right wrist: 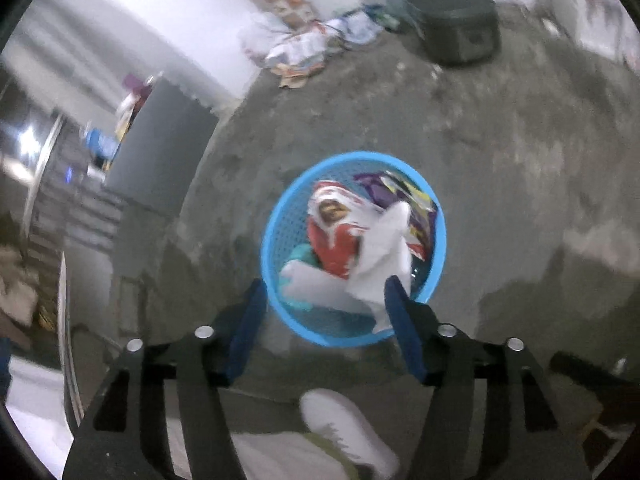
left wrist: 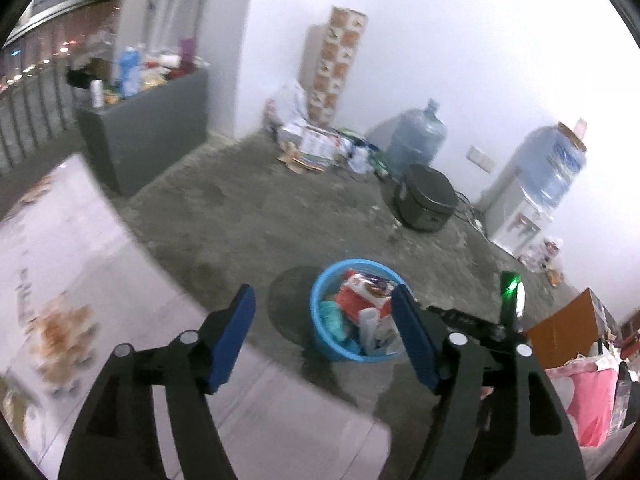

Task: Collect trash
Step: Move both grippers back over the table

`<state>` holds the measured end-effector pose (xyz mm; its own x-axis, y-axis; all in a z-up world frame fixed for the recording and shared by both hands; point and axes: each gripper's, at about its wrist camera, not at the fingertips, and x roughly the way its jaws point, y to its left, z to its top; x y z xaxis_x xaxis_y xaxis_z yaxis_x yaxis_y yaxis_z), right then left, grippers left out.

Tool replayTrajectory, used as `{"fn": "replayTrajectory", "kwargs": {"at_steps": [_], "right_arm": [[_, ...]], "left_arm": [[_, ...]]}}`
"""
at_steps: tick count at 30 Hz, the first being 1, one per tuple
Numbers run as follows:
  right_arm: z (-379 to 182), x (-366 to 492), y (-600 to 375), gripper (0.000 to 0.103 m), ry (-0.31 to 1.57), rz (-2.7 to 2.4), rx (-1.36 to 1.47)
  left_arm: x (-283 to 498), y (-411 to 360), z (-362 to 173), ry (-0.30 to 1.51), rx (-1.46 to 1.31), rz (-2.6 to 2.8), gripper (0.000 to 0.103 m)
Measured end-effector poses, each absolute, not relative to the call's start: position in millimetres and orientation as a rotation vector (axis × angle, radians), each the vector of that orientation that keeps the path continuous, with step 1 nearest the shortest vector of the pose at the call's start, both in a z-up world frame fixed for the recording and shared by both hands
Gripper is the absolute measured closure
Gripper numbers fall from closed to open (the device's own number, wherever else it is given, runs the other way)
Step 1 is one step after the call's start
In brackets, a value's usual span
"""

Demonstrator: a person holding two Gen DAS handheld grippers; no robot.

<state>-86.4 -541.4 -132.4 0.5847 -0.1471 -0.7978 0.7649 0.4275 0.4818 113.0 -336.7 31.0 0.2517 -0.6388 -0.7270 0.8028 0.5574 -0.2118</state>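
A round blue basket (left wrist: 320, 336) stands on the concrete floor, holding a red and white snack wrapper (left wrist: 360, 292), teal scraps and white paper. My left gripper (left wrist: 323, 298) hovers above and before it, open and empty. In the right wrist view the basket (right wrist: 276, 216) lies straight below my right gripper (right wrist: 326, 288), which is open. A crumpled white paper (right wrist: 384, 256) lies over the red wrapper (right wrist: 336, 236) and a purple wrapper (right wrist: 378, 188); its lower edge is against the right fingertip (right wrist: 396, 300), with no pad pressing on it.
A table with a patterned cloth (left wrist: 80, 280) fills the lower left. A grey cabinet (left wrist: 152, 128), a litter pile (left wrist: 312, 144), a dark cooker (left wrist: 428, 200), water jugs (left wrist: 420, 136) and a dispenser (left wrist: 520, 216) line the wall. A white shoe (right wrist: 348, 428) stands near the basket.
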Motion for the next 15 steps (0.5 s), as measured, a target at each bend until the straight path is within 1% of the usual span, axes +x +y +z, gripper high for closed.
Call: {"fn": "replayTrajectory", "kwargs": {"at_steps": [2,7,12,15], "right_arm": [[-110,-75,-524,0.041,0.762,-0.632,0.885],[-55,-55,-483,0.037,0.737,-0.542,0.710],[-26,-24,-442,0.033,0.717,-0.414,0.591],[-12,-10,-413,0.032,0.719,-0.335,0.532]], "left_arm": [[112,-315,34,0.860,0.216,-0.962,0.030],[109,-251,47,0.831,0.169,-0.872,0.026],[106,-197,59,0.797,0.111,-0.791,0.025],[104,-168,64,0.780,0.073,-0.742,0.024]]}}
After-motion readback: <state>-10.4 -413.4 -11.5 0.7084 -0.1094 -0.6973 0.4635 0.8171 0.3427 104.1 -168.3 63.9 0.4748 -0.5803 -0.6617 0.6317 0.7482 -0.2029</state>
